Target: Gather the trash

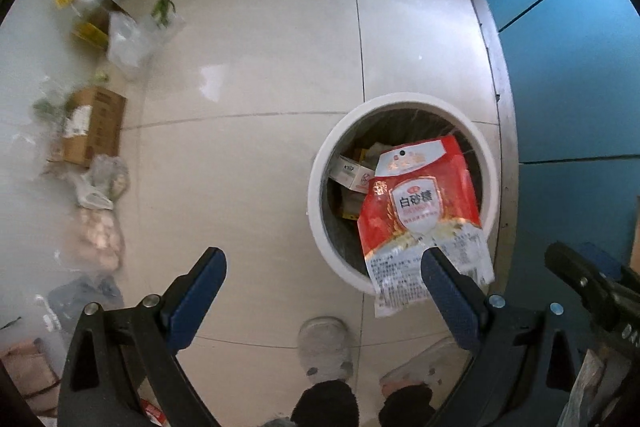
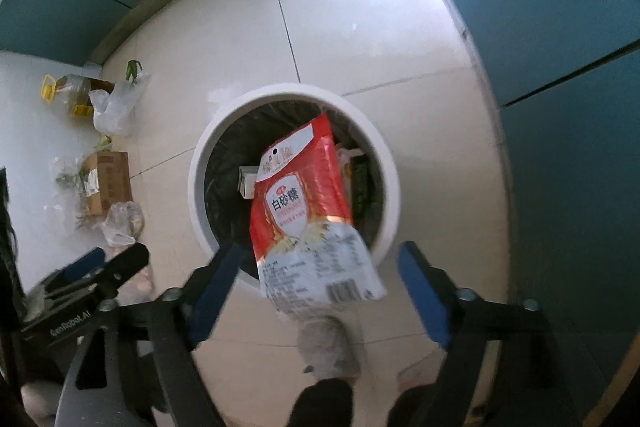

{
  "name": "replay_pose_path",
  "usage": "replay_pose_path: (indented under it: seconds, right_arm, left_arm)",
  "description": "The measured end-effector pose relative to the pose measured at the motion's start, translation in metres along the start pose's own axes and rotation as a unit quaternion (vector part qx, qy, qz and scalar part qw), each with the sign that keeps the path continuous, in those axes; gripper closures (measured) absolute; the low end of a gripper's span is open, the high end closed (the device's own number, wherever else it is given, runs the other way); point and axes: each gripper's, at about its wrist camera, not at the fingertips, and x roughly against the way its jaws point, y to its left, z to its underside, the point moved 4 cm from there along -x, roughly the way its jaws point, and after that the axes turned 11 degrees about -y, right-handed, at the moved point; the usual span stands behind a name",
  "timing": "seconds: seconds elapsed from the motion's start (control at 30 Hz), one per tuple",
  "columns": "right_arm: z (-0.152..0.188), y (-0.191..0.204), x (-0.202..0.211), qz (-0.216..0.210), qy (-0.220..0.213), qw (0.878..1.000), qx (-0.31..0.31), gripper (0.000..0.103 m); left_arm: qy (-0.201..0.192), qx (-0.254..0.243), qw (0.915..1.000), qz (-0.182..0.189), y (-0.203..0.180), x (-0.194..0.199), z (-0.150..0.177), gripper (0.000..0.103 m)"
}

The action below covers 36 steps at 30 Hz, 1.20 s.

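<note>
Sugar bag (image 2: 308, 215), red above and white below, with a shield label in Chinese characters and a barcode near the bottom edge; slightly blurred in the right wrist view. Hangs over the mouth of the white round bin (image 2: 394, 203), upper end tilted in over the opening, lower white end out past the near rim. Touching no finger in the right wrist view; in the left wrist view the bag (image 1: 420, 211) has its lower corner hidden behind one blue pad (image 1: 448, 291), contact there hard to judge, possibly none.

Left gripper (image 1: 324, 267) spread wide, nothing between the pads. Right gripper (image 2: 320, 267) likewise spread wide, bag between the fingers but apart from both.

Inside the bin, dark liner and a few cartons (image 1: 352, 173), mostly covered by the bag. On the floor by the far wall, blurred: cardboard box (image 1: 94, 125), oil bottle (image 2: 72, 93), crumpled plastic bags (image 2: 114, 107). Grey slipper (image 1: 326, 347) cut off at the bottom edge.
</note>
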Motion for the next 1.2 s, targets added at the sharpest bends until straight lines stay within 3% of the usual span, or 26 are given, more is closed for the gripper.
replay_pose_path:
  seconds: [0.1, 0.33, 0.57, 0.9, 1.03, 1.2]
  right_arm:
    - [0.007, 0.005, 0.042, 0.019, -0.026, 0.999, 0.029, 0.001]
    - [0.023, 0.018, 0.157, 0.047, -0.073, 0.994, 0.066, 0.000]
    - [0.043, 0.028, 0.283, 0.040, -0.111, 0.991, 0.064, 0.000]
    - [0.092, 0.017, 0.481, -0.008, -0.161, 0.984, 0.078, 0.000]
    - [0.116, 0.010, 0.560, -0.042, -0.180, 0.977, 0.107, 0.000]
    - [0.145, 0.006, 0.629, -0.084, -0.193, 0.969, 0.130, 0.000]
  left_arm:
    - [-0.014, -0.011, 0.9998, -0.009, -0.007, 0.039, 0.004, 0.003]
    - [-0.059, -0.019, 0.9980, -0.012, -0.011, 0.152, 0.012, 0.003]
    - [-0.103, -0.018, 0.9945, -0.010, -0.015, 0.271, 0.035, 0.003]
    - [-0.172, 0.021, 0.9849, -0.001, -0.037, 0.435, 0.093, 0.003]
    - [-0.191, 0.029, 0.9809, 0.025, -0.049, 0.492, 0.123, 0.003]
    - [-0.198, 0.032, 0.9780, 0.057, -0.059, 0.538, 0.150, 0.003]
